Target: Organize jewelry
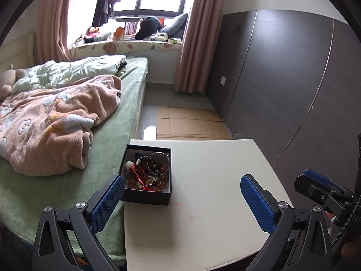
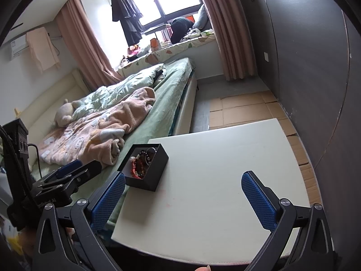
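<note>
A: Where's the jewelry box [image 1: 146,176]?
B: On the white bench [image 1: 214,203], just ahead of the left gripper [image 1: 181,199], near its left jaw.
A: And the right gripper [image 2: 182,199]?
B: Both stand with jaws wide, holding nothing.

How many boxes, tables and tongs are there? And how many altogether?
Black box of jewelry: 1
White table: 1
Tongs: 2, the left tongs and the right tongs, both open and empty
Total: 4
The beads in the box are too tangled to count.
</note>
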Demonstrator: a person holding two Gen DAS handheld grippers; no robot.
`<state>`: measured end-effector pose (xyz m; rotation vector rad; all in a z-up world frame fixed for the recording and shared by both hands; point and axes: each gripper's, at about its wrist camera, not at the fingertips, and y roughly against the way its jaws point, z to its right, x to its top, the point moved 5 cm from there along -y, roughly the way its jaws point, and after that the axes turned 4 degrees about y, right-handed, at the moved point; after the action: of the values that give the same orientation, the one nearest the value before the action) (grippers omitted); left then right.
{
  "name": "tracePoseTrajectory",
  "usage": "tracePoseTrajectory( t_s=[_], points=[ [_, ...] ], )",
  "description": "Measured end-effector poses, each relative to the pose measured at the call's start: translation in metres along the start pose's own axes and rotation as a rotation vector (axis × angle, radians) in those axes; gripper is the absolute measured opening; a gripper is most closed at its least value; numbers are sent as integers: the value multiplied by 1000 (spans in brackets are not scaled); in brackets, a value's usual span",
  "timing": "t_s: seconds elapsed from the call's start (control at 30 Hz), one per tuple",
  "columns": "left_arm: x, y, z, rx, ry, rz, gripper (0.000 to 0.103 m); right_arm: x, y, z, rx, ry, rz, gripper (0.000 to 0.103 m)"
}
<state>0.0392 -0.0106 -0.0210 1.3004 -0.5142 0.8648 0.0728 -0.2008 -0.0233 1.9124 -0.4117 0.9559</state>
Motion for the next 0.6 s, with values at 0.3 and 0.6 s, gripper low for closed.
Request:
tracePoseTrajectory(
  t_s=[0.3, 0.6],
  points=[
    [1, 1, 1, -4, -2, 4, 103, 1, 3, 1, -3, -2, 5, 103],
    [1, 2, 3, -5, -4, 7, 102, 3, 3, 3, -4, -5, 5, 103]
  ],
)
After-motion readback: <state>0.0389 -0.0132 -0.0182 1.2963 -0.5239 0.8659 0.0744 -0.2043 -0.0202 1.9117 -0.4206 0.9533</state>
